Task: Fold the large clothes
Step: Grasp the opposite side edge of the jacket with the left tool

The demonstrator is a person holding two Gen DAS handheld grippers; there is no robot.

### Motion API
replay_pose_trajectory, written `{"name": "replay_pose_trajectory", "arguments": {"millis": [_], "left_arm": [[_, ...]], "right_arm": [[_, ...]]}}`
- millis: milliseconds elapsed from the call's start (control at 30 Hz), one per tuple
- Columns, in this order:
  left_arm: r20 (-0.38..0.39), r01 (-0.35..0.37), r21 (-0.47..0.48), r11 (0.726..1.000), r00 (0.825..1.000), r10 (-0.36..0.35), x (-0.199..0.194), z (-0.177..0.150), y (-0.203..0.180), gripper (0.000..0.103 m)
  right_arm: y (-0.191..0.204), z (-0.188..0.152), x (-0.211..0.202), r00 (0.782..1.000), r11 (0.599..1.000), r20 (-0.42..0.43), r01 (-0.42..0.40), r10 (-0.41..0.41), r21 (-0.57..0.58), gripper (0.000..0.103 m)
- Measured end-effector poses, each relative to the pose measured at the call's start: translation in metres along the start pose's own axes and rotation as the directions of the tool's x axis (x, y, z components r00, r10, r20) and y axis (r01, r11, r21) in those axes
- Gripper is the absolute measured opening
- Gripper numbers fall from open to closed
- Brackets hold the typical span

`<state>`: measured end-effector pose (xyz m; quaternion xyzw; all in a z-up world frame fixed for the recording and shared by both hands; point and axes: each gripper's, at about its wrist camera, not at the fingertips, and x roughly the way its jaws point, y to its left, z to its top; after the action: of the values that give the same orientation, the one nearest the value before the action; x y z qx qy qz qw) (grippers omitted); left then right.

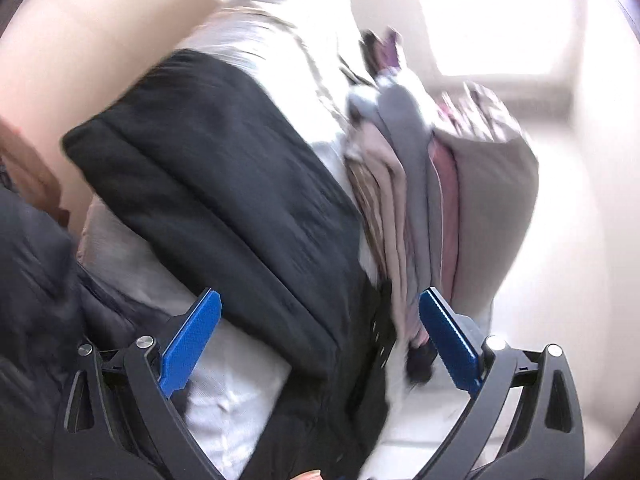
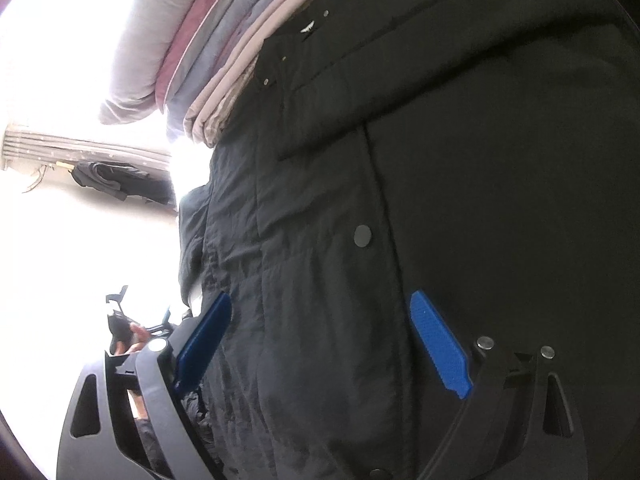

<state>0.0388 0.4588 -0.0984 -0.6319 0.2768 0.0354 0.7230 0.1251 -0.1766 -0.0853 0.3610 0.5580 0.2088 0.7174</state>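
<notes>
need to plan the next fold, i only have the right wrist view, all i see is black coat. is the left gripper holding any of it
Observer: No. In the left wrist view the left gripper has its jaws wide apart, nothing pinched between them.
Operator: what's in front of it
Observer: A folded-over part of the black coat lying on a white sheet.
Operator: anything beyond the stack of folded clothes
Observer: Past the stack of folded clothes there is a bright window, though that view is motion-blurred.
</notes>
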Motion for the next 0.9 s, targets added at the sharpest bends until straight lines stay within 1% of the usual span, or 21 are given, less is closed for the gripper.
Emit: {"name": "replay_pose_trajectory", "arguments": {"millis": [100,167,233,267,300,333,433,500,633,700,767,833,867,900], "left_arm": [[-0.003,-0.003,-0.070,0.998,1.000,0.003,0.008,0.009,0.020,0.096],[-0.015,0.007,-0.141,0.990,1.000,-0.010,0.015,0.015,0.035,0.096],[-0.034,0.003,-0.180,0.984,0.999,-0.009,0.017,0.013,0.041,0.096],[-0.035,-0.004,-0.182,0.983,0.999,-0.003,0.016,0.011,0.041,0.096],[-0.032,-0.022,-0.175,0.984,0.999,0.017,0.016,0.011,0.039,0.096],[-0.023,-0.059,-0.174,0.983,0.998,0.056,0.017,0.012,0.040,0.096],[0.017,-0.119,-0.226,0.967,0.992,0.126,0.021,0.022,0.055,0.096],[0.062,-0.120,-0.256,0.959,0.988,0.141,0.026,0.028,0.061,0.096],[0.117,-0.115,-0.270,0.956,0.982,0.151,0.035,0.039,0.065,0.096],[0.132,-0.107,-0.258,0.960,0.981,0.145,0.039,0.043,0.063,0.096],[0.125,-0.125,-0.226,0.966,0.980,0.156,0.041,0.048,0.057,0.095],[0.133,-0.169,-0.164,0.972,0.972,0.192,0.043,0.048,0.047,0.095],[0.133,-0.190,-0.136,0.972,0.969,0.208,0.044,0.048,0.043,0.088],[0.138,-0.213,-0.110,0.971,0.964,0.228,0.044,0.047,0.039,0.058]], "right_arm": [[-0.004,0.000,0.004,1.000,1.000,-0.023,-0.017,0.018,0.022,0.088],[-0.006,-0.001,0.005,0.999,0.999,-0.033,-0.019,0.020,0.032,0.088],[-0.008,-0.002,0.004,0.999,0.999,-0.035,-0.022,0.024,0.037,0.088],[-0.008,-0.002,0.003,0.999,0.999,-0.036,-0.026,0.027,0.041,0.088],[-0.009,-0.002,0.002,0.999,0.999,-0.035,-0.031,0.033,0.045,0.088],[-0.009,-0.002,0.003,0.999,0.998,-0.035,-0.034,0.035,0.048,0.088],[-0.011,-0.002,0.003,0.998,0.998,-0.038,-0.039,0.041,0.057,0.088],[-0.011,-0.002,0.003,0.998,0.997,-0.038,-0.041,0.044,0.062,0.088],[-0.015,-0.002,0.004,0.998,0.997,-0.043,-0.038,0.041,0.068,0.088],[-0.016,-0.001,0.005,0.998,0.997,-0.047,-0.037,0.040,0.071,0.088],[-0.016,-0.001,0.006,0.998,0.997,-0.050,-0.034,0.038,0.070,0.088],[-0.015,-0.001,0.005,0.998,0.997,-0.052,-0.033,0.037,0.067,0.088],[-0.015,-0.001,0.005,0.998,0.997,-0.053,-0.034,0.037,0.067,0.088],[-0.015,-0.001,0.005,0.998,0.997,-0.055,-0.034,0.038,0.066,0.088]]}}
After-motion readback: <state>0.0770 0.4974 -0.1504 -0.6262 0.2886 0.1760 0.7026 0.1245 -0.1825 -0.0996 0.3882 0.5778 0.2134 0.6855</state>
